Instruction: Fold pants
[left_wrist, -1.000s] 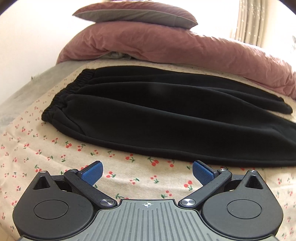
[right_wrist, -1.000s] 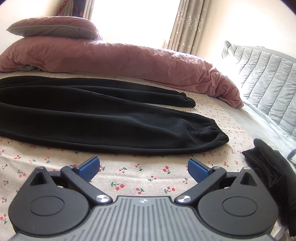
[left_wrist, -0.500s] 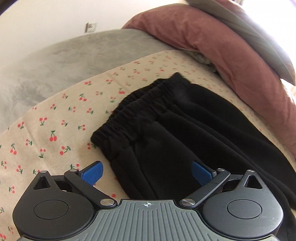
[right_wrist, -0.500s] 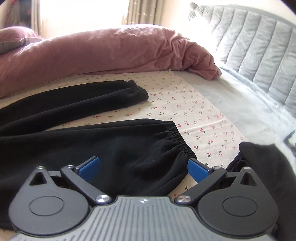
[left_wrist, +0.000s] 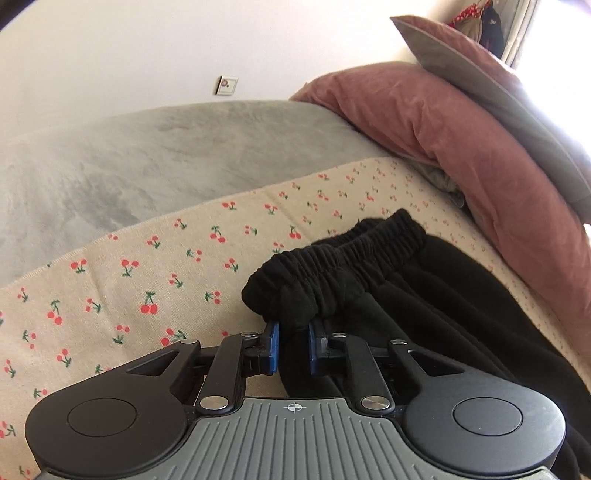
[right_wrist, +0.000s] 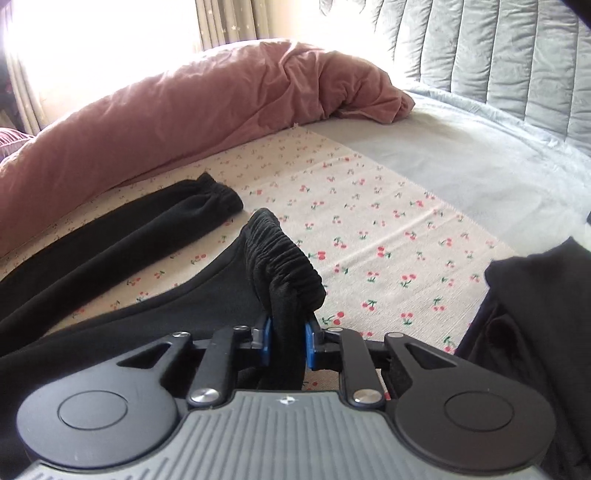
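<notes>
Black pants lie on a cherry-print sheet on the bed. In the left wrist view my left gripper is shut on the near corner of the elastic waistband, which is lifted slightly. In the right wrist view my right gripper is shut on the gathered cuff of the near leg and holds it raised off the sheet. The far leg lies flat beyond it, its cuff free.
A pink duvet runs along the far side, with a pillow on top. A grey blanket covers the bed's left end. Another dark garment lies at the right. A quilted headboard stands beyond.
Both grippers moved in to the pants' ends and closed, the left on the waistband corner, the right on the near leg's cuff. Both ends are now lifted slightly.
</notes>
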